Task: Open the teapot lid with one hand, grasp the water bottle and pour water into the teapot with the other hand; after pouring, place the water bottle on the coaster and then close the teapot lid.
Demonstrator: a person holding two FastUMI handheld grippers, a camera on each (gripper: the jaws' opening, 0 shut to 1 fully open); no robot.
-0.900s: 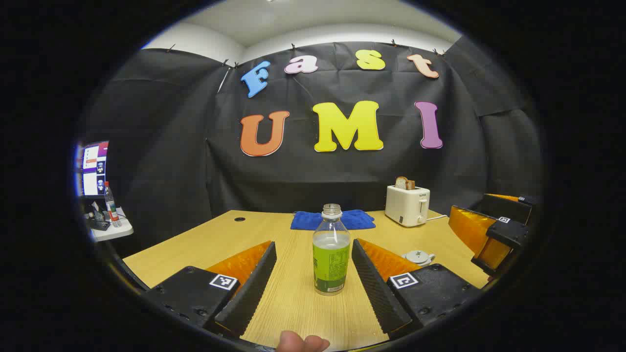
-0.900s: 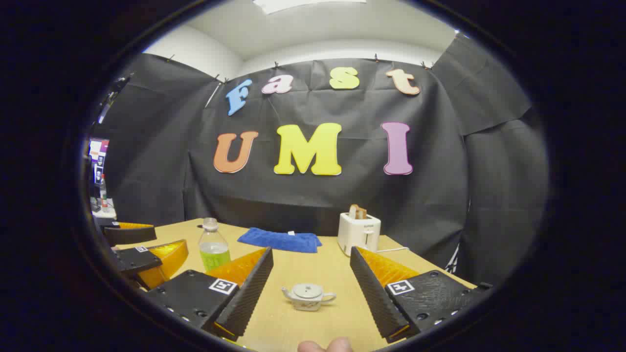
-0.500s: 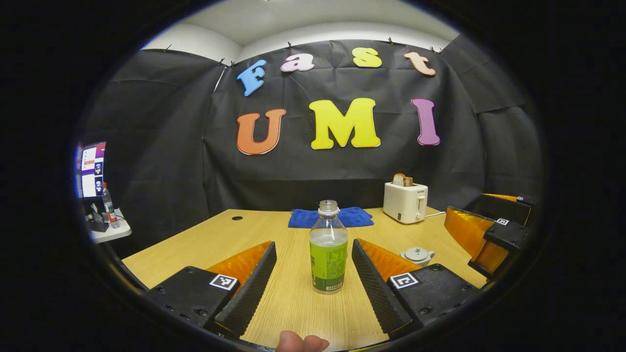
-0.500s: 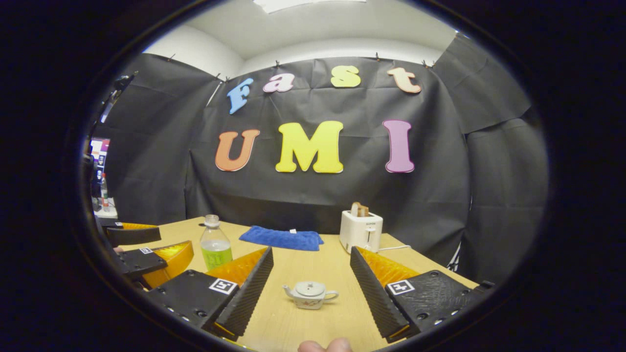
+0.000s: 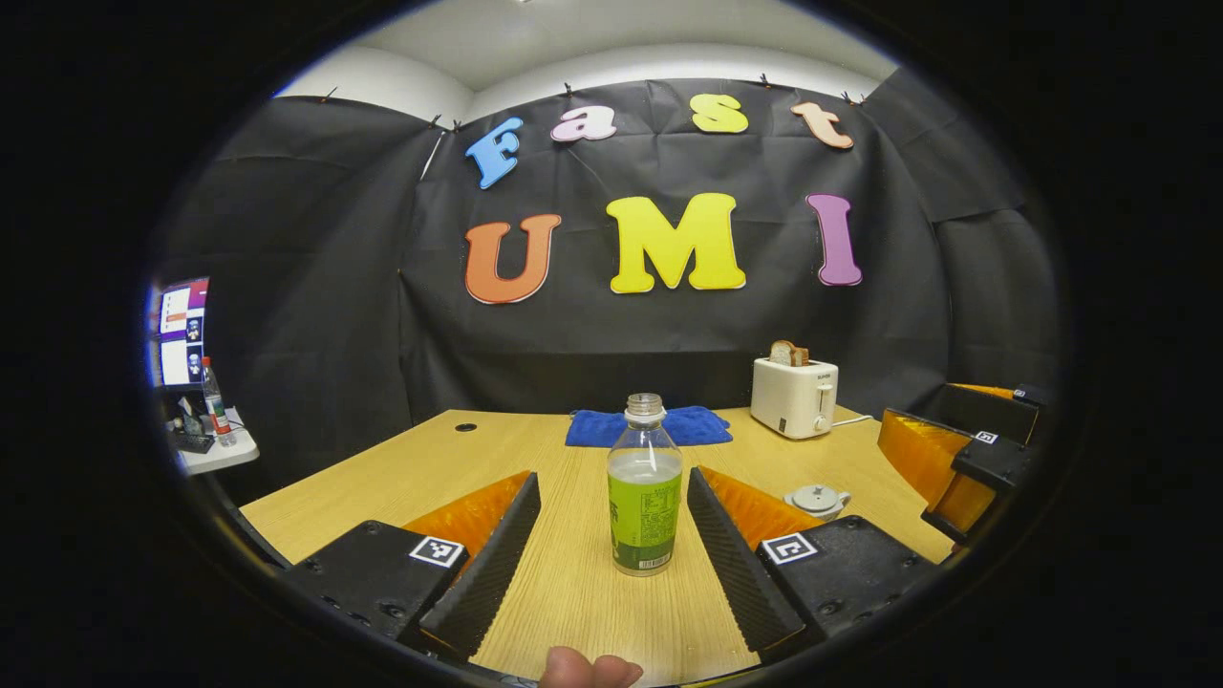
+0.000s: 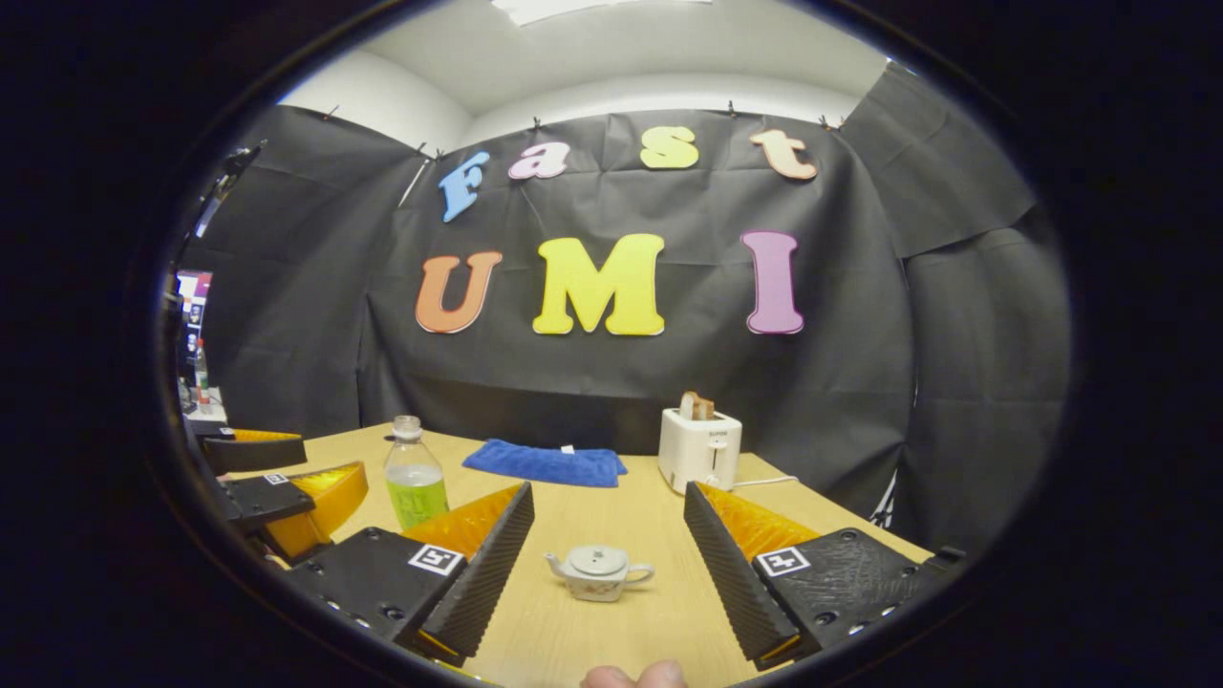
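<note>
Now the left gripper (image 5: 611, 554) stands wide, its two fingers either side of the water bottle (image 5: 645, 497) at the lower centre of the left gripper view, with a gap on each side and no contact. The bottle is upright on the wooden table (image 5: 401, 468), uncapped, part full of clear liquid above a green label. At the lower right of that view the small teapot (image 5: 817, 499) sits with its lid on, and the right gripper (image 5: 955, 459) shows at the right edge.

Seen from the right gripper view, the right gripper (image 6: 609, 564) is likewise wide apart, with the teapot (image 6: 597, 571) on the table between and beyond its fingers, untouched. A blue cloth (image 6: 545, 463), possibly the coaster, lies at the table's far side beside a white toaster (image 6: 699, 449).
</note>
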